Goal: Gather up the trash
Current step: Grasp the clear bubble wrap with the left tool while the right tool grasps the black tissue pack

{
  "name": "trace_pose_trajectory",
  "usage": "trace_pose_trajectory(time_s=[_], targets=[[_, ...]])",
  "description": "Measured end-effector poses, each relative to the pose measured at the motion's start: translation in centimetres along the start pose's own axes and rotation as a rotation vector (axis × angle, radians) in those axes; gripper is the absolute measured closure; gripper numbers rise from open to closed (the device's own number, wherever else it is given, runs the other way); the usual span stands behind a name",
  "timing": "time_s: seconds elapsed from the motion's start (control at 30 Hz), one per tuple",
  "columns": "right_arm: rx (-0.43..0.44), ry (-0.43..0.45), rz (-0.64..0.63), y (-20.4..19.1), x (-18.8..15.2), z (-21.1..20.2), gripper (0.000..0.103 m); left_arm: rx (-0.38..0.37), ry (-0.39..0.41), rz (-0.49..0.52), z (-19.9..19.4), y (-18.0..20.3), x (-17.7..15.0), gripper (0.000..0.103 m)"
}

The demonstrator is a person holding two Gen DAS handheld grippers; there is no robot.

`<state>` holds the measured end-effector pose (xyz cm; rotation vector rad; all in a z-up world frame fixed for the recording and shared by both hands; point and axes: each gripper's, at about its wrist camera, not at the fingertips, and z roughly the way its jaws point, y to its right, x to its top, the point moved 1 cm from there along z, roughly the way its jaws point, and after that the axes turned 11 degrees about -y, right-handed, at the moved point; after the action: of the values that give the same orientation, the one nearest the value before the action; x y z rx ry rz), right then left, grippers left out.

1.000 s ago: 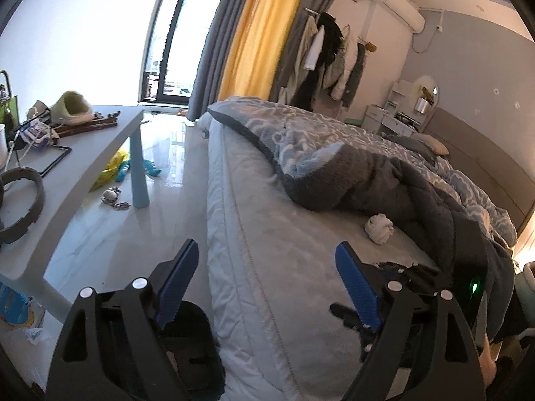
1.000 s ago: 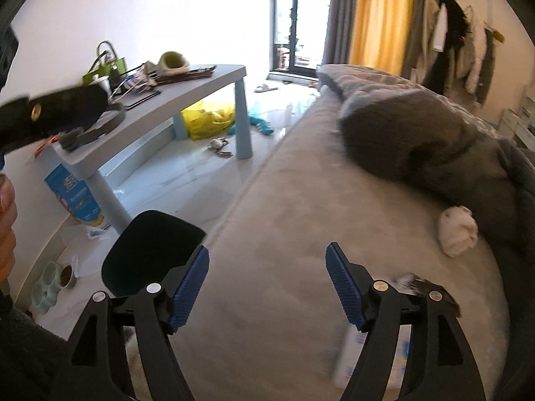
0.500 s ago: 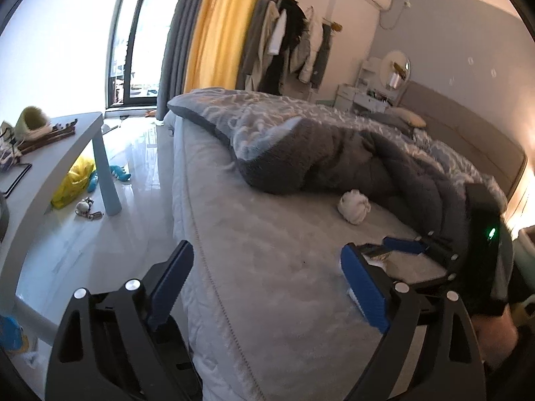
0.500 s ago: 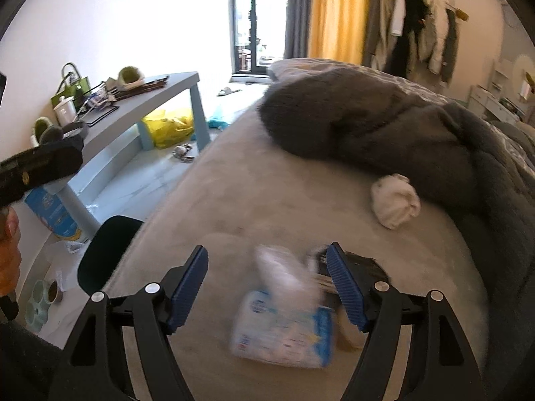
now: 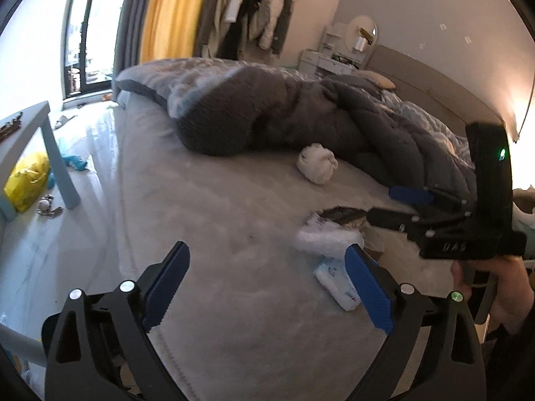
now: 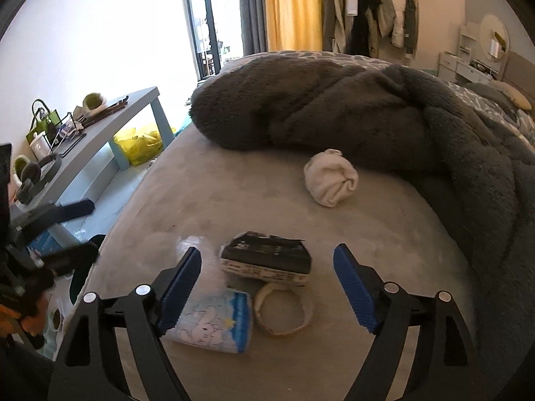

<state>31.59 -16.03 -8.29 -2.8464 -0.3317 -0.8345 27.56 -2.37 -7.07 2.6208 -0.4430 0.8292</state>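
Observation:
On the grey bed (image 6: 207, 200) lie a torn black-and-white snack box (image 6: 267, 260), a blue-and-white tissue pack (image 6: 214, 324) with tissue sticking up, and a beige ring-shaped band (image 6: 284, 310). A balled white cloth (image 6: 331, 178) lies farther back by the dark blanket. My right gripper (image 6: 267, 287) is open and empty, low over the box. My left gripper (image 5: 267, 284) is open and empty over the bed's near edge; the tissue pack (image 5: 334, 280) sits by its right finger. The right gripper (image 5: 388, 205) shows from the side in the left wrist view.
A bunched dark grey blanket (image 6: 367, 113) covers the back of the bed. A light blue table (image 6: 100, 143) with clutter stands to the left, a yellow bag (image 6: 140, 140) under it. A black bin (image 6: 83, 264) sits on the floor by the bed.
Both grippers swung right and forward over the bed. The snack box, tissue pack and band came into full view between the right gripper's fingers. Both stayed open.

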Motion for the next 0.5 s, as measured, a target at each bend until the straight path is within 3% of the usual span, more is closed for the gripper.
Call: trace_pose_trajectory(time_s=[0.33,0.5], targets=[[0.078,-0.034,0.051,1.8,-0.2,0.6,0.018,-0.078,-0.078,0.085,4.0,3.6,0.5,0.007],[0.122,-0.045,0.073,2.6,-0.4,0.8,0.018,-0.103,-0.096,0.068,5.6,4.0,0.9,0.007]])
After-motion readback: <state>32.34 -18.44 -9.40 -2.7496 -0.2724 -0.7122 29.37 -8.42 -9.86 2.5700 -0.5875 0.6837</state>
